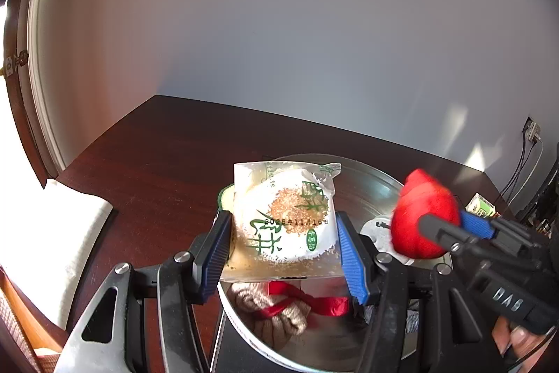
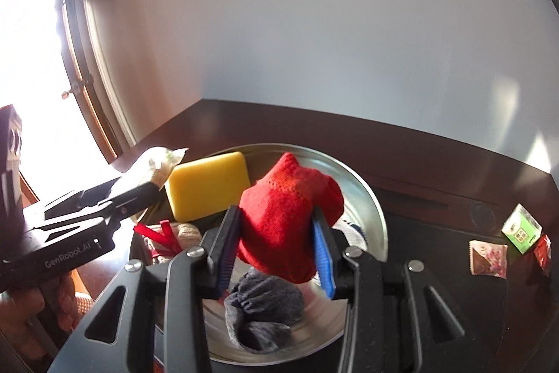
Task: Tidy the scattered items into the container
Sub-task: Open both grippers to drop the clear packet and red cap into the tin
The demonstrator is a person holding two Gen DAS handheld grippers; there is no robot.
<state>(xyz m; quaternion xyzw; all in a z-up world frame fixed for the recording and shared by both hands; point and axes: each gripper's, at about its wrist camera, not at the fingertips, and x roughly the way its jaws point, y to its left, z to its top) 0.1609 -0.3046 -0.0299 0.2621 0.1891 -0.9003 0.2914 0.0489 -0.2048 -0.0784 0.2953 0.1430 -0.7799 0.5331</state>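
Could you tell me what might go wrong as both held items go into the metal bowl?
Both hand-held grippers crowd the metal bowl, so they could knock together. The left hand-held gripper grips only the pastry packet by its sides; it might slip. The red sock may snag on release.

A dark wooden tabletop [image 1: 146, 156] runs back into the corner of a plain pale wall [image 1: 297, 34]. Glaring daylight pours through a brown-framed window [image 2: 31, 58] at the left, and cables [image 1: 520, 170] hang beside the tabletop's right edge.

Left gripper [image 1: 283, 245] angled down, fingers clamped on load; right gripper [image 2: 276, 249] likewise, fingers closed narrower.
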